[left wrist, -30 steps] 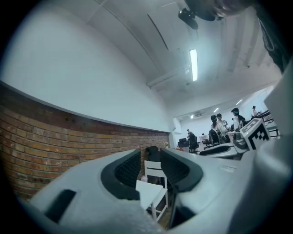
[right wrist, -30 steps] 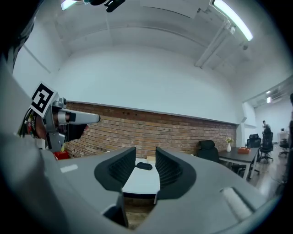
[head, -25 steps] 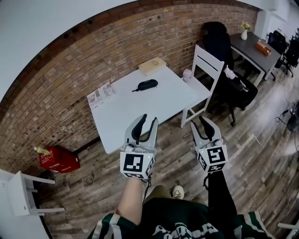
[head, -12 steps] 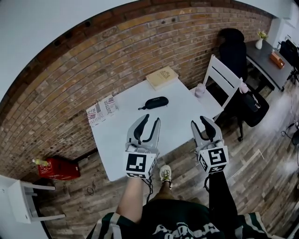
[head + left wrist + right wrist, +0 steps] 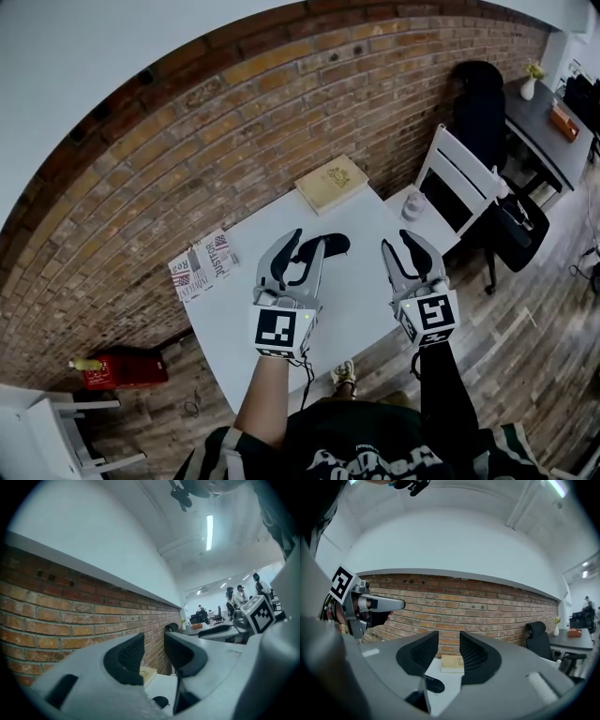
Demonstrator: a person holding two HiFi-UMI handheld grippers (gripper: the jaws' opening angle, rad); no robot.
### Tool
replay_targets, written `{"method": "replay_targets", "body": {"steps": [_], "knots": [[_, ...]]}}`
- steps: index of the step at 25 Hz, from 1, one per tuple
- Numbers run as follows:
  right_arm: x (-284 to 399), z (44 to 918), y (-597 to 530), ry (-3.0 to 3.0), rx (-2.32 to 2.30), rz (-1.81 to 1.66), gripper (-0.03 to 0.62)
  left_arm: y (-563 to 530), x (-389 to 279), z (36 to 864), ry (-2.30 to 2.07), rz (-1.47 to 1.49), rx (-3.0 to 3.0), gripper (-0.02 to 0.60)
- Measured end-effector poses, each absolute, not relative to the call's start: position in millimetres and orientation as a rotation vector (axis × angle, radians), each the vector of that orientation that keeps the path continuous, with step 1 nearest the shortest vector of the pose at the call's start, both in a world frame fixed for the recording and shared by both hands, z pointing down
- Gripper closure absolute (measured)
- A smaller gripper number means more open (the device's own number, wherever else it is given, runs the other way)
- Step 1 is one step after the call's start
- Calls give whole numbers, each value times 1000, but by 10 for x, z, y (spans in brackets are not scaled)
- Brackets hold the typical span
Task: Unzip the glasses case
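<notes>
The left tongs and right tongs hover spread and empty over the white worktop. The black glasses case lies mid-worktop, just beyond the left tongs. Tugging the zip pull with the case unpinned would likely make it slide away.
</notes>
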State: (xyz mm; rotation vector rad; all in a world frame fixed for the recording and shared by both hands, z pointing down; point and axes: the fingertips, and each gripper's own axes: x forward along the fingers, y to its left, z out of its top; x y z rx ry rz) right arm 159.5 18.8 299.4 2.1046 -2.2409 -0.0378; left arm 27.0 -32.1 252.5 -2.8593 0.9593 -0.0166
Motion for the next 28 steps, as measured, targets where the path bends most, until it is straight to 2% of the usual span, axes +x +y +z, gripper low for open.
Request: {"method": "replay_targets", "body": {"steps": [11,16,20,24,28], "knots": [[1639,3274,-343,-2213,2031,37,433,-865,383,2870,945,-109,-2924,448],[1584,3472,-472,-2221,1949,85,411,-985,469,3156,894,-218,-2941,471],[1564,3842,-551,-2220,1865,205,414,-1004,575,3498,840,-366,-2954,449],[1533,4311,-715,-2216,1743,309,427,-1121,649,3832,820,-517,-2963,477],[1439,4840,-900,-2221,1573,421,431,-1291,709,4200,828,-681,-2947,477]]}}
